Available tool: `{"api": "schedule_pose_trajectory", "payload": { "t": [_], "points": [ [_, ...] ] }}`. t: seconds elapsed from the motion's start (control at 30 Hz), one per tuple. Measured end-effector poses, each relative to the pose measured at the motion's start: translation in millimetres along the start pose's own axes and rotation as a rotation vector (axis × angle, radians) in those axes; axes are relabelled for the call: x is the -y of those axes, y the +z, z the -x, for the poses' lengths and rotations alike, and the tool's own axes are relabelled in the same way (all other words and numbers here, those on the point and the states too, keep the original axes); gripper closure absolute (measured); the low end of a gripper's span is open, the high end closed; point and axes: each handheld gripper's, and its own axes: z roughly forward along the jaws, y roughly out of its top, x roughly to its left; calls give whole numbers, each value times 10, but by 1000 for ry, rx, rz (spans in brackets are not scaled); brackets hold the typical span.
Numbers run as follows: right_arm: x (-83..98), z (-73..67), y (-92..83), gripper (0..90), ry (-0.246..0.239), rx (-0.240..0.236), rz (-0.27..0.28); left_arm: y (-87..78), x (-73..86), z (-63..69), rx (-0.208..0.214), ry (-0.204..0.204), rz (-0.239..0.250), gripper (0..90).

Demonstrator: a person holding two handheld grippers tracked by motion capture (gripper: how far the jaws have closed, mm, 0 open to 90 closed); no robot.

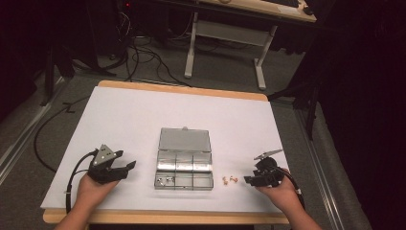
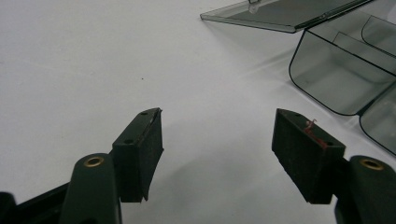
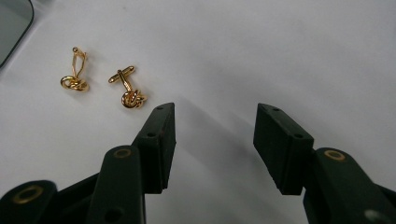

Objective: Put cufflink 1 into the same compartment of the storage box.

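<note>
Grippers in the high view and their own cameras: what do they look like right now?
Both are black. The left gripper carries a grey three-cornered plate and trails a black cable; its pads are flat and dark, with a reddish thread on one. The right gripper has brass-ringed holes. Forearms are bare, no sleeves.

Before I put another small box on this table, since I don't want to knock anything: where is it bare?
The far strip beyond the open case is bare, and so is the left side above the left gripper. It is crowded between the case and the right gripper, where two gold cufflinks lie.
</note>
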Motion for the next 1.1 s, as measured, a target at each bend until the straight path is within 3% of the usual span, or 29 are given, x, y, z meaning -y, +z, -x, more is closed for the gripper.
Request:
{"api": "schedule_pose_trajectory", "payload": {
  "t": [0.47,0.77,1.1],
  "points": [
    [-96,-42,-39,485,-7,-32,-102,-5,1,1,6,7,2,343],
    [-182,-161,8,513,-54,-55,-164,-2,1,1,6,6,2,342],
    [-295,-260,77,581,-105,-74,-186,-3,2,6,8,11,1,343]
  ]
}}
